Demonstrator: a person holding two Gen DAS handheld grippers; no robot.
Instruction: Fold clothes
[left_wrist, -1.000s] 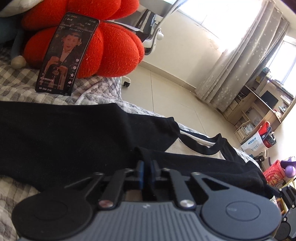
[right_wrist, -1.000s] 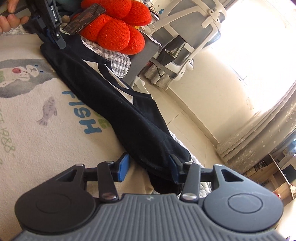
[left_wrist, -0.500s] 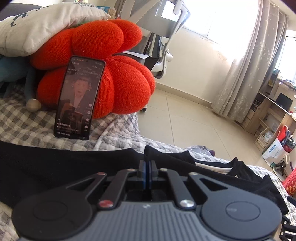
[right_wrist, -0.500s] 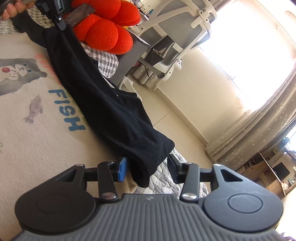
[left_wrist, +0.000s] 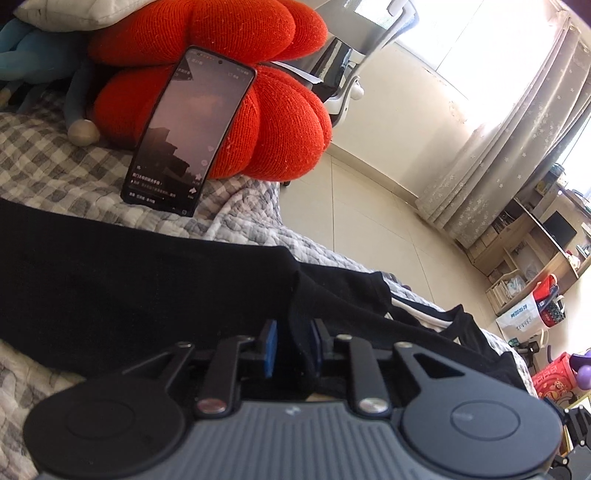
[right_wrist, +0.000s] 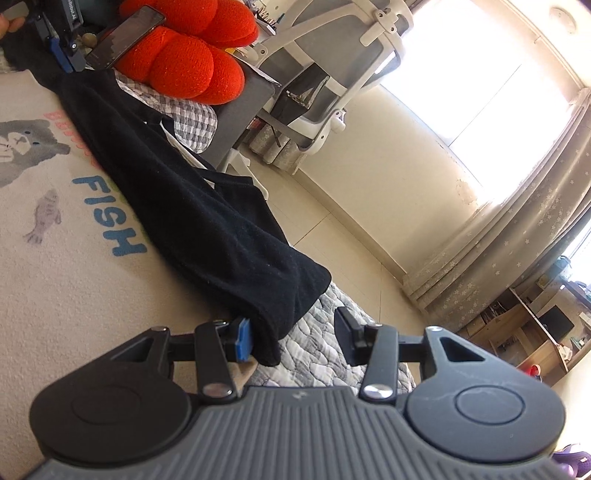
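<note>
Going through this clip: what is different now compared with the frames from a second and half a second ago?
The left gripper, earlier shut tight on a fold of the black garment, is now opening, with the fold still between its pads. The garment's near end now rests against only one pad of the right gripper.

Unchanged: the right gripper is open about as wide, and the phone leans on the red cushion.
</note>
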